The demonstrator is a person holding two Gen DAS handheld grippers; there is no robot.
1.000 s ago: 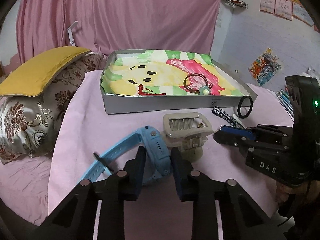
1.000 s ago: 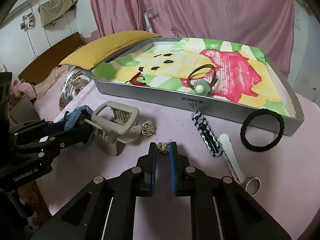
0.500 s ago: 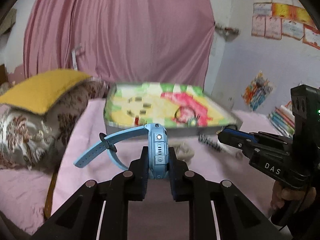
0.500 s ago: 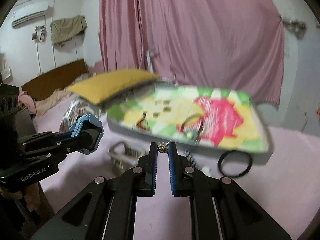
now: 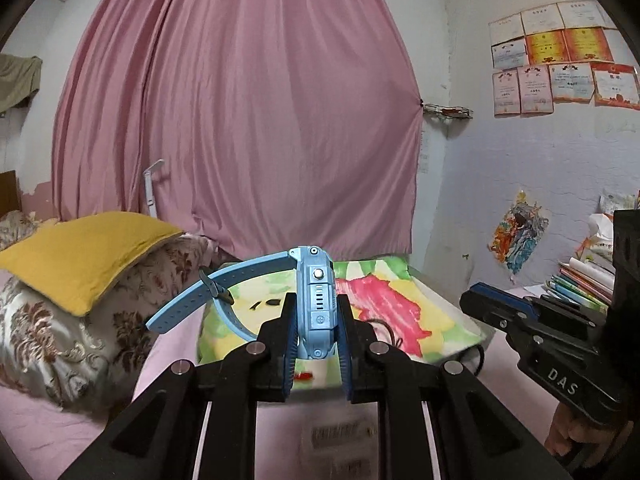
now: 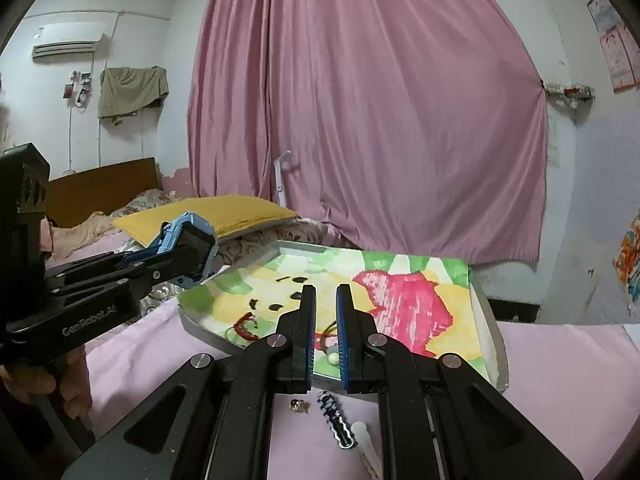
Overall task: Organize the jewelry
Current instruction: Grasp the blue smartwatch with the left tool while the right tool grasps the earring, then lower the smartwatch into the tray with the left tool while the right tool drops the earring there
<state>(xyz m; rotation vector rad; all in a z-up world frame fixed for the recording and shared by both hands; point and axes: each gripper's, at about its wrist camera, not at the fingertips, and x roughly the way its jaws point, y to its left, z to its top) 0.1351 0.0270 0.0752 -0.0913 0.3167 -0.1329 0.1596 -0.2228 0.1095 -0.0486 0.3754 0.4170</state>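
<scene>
My left gripper (image 5: 316, 322) is shut on a light blue watch (image 5: 314, 304), held in the air in front of the grey tray (image 6: 200, 326) lined with a colourful drawing. The watch also shows in the right wrist view (image 6: 188, 246). My right gripper (image 6: 325, 322) hovers above the tray's near edge with a narrow gap between its fingers and nothing between them. A small gold trinket (image 6: 299, 405) lies on the pink cloth below it. A red ornament (image 6: 245, 327) and a hair tie with a pale bead (image 6: 332, 358) lie in the tray.
A black-and-white braided piece (image 6: 336, 420) and a white clip (image 6: 366, 436) lie on the pink cloth (image 6: 560, 380) by the trinket. A yellow cushion (image 5: 80, 252) on a floral pillow sits left of the tray. Books (image 5: 580, 280) are stacked at the right. A pink curtain hangs behind.
Both grippers rose from the cloth. The left one lifted the blue watch. The trinket that was between the right gripper's fingers now lies on the cloth, and those fingers stand slightly apart.
</scene>
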